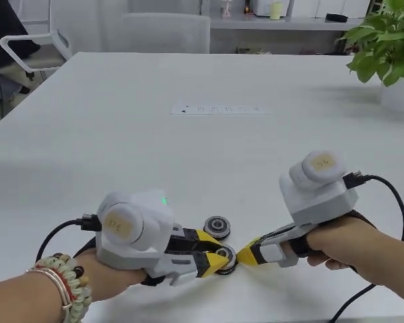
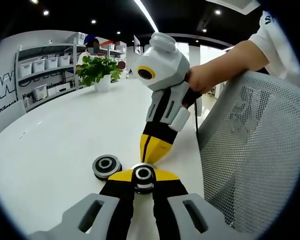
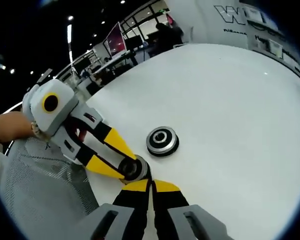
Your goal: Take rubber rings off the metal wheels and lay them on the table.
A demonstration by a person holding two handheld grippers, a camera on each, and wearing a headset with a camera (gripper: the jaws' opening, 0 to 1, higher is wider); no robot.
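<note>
— Beaded bracelets [image 1: 64,282] at the bottom of the head view: whose wrist is that?

— The person's left one. That hand holds the left tool [image 1: 220,254], whose yellow-tipped jaws are clamped on either side of a small metal wheel [image 1: 229,256]. The wheel sits on the white surface [image 1: 188,155], close to the near edge and about midway along it.

— And the other hand?

— It brings the right tool [image 1: 244,254] in from the opposite side. Its jaws are drawn together to a point that meets the rim of the same wheel. Whether they pinch anything there, I cannot tell.

— Is there more than one wheel?

— Yes. A second wheel [image 1: 217,227] lies flat and free just beyond the held one, a little farther from the near edge. A dark rubber ring [image 3: 163,152] runs around its rim.

— Anything else on the surface?

— A strip of paper [image 1: 219,108] lies towards the far edge, and a potted plant [image 1: 384,40] stands at the far right corner.
</note>
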